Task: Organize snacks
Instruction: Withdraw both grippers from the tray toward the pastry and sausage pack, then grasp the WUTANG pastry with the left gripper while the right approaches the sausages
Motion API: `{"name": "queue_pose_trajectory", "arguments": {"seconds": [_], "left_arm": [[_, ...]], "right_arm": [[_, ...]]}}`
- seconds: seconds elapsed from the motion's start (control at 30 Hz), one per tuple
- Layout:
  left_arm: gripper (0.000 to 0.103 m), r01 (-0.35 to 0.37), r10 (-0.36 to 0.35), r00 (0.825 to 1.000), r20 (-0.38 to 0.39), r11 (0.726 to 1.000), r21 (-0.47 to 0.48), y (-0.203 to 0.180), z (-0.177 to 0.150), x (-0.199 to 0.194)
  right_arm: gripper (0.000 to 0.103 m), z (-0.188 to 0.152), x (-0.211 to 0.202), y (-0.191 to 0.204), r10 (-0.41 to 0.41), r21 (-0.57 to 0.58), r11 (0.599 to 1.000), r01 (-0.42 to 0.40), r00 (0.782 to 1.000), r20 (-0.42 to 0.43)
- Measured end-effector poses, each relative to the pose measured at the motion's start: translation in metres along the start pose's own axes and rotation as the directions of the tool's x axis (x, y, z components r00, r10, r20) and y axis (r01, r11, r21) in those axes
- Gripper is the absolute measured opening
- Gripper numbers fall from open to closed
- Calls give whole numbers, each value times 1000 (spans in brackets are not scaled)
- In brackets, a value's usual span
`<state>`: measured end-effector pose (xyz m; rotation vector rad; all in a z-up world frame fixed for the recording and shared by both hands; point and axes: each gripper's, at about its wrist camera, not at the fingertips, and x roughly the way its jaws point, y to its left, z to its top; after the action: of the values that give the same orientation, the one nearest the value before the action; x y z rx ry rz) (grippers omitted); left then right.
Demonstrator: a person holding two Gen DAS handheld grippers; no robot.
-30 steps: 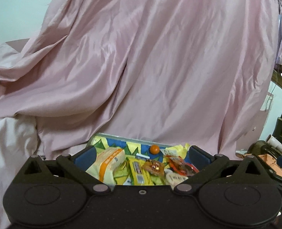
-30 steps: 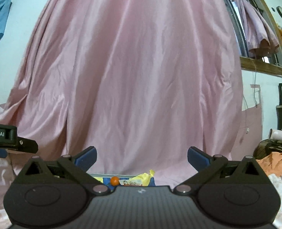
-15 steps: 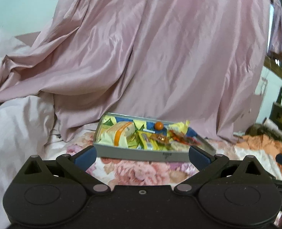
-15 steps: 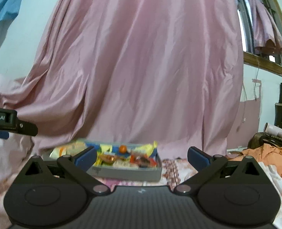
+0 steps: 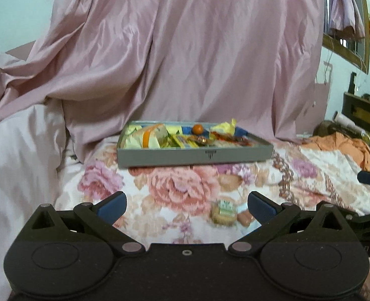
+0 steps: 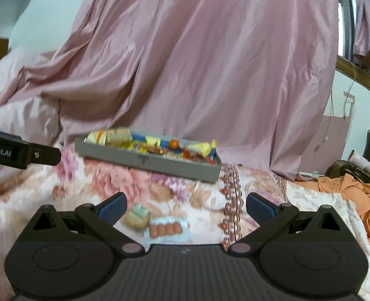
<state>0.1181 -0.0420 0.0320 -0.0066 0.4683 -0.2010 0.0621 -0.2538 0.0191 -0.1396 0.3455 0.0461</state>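
A grey tray (image 5: pixel 192 154) full of snack packets sits on the floral bedspread, with an orange ball (image 5: pixel 197 128) on top; it also shows in the right wrist view (image 6: pixel 147 161). Nearer me lie a round green-labelled snack (image 6: pixel 137 217) and a clear pack of sausages (image 6: pixel 166 229); both show in the left wrist view, the round snack (image 5: pixel 223 212) and the sausages (image 5: pixel 245 218). My left gripper (image 5: pixel 187 207) is open and empty above the bedspread. My right gripper (image 6: pixel 186 205) is open and empty, just above the two loose snacks.
A pink curtain (image 5: pixel 185 50) hangs behind the tray. A white quilt (image 5: pixel 17 155) lies at the left. Orange cloth (image 6: pixel 353 195) and clutter lie at the right. The left gripper's body (image 6: pixel 17 151) juts in at the left of the right wrist view.
Both grippers have drawn back and tilted down from the tray. The bedspread and the two loose snacks have come into view. Both jaws stay open.
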Motion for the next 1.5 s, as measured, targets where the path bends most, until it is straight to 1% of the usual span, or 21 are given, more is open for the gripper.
{"name": "queue_pose_trajectory", "arguments": {"seconds": [0.23,0.37,0.6,0.83,1.03,1.27,1.5], "left_arm": [[102,-2,4,998,-67,999,37,4,-20,13],[102,5,2,994,-111,998,56,6,-28,24],[102,33,-19,986,-167,996,78,6,-36,42],[102,44,-23,982,-189,993,106,7,-33,59],[102,56,-31,980,-199,991,123,6,-32,77],[102,88,-62,980,-188,987,132,7,-30,99],[102,114,-92,979,-179,987,116,5,-27,130]], "right_arm": [[103,-6,7,11,4,-44,999,-7,998,-70],[103,-10,16,17,2,-83,996,-12,992,-126],[103,-19,35,26,1,-133,991,-32,972,-234],[103,-24,54,29,31,-127,989,-75,949,-312],[103,-25,68,28,44,-141,985,-96,940,-337],[103,-21,84,24,39,-205,973,-109,947,-318],[103,-24,118,16,38,-252,960,-126,944,-329]]}}
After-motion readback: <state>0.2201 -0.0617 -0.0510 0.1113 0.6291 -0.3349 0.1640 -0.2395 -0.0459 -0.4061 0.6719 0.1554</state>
